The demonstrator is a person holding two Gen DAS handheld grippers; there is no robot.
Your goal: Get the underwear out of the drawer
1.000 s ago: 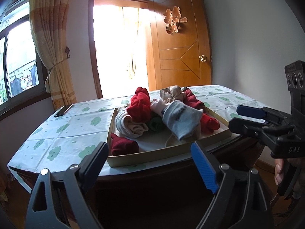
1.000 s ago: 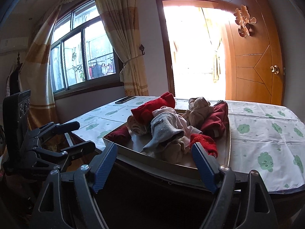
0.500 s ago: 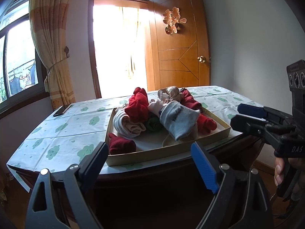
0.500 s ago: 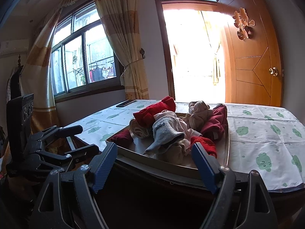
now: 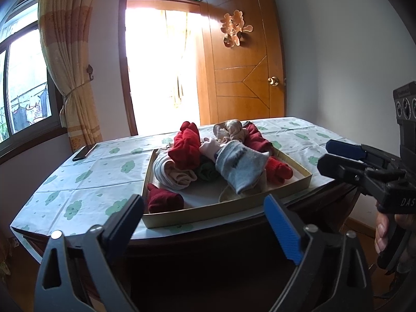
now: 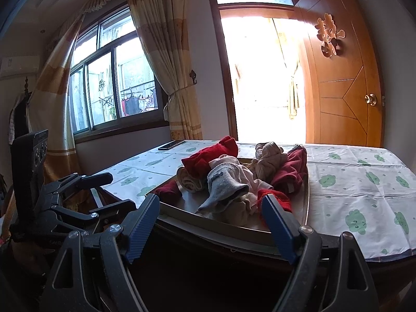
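Left gripper (image 5: 205,223) jaws opening wide, empty; right gripper (image 6: 210,223) jaws wide, empty. Underwear (image 5: 240,165) heaped in drawer (image 5: 226,212) on table (image 5: 88,182). Advance over near rim, pinch single top piece, lift clear.

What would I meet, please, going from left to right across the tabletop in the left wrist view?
Black phone → dark red bundle at the tray's near-left corner → grey garment → bright red bundle → right gripper.

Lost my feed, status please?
Left gripper opening, empty. Right gripper open, empty, short of the tray. Underwear pile untouched inside. Nothing in the way.
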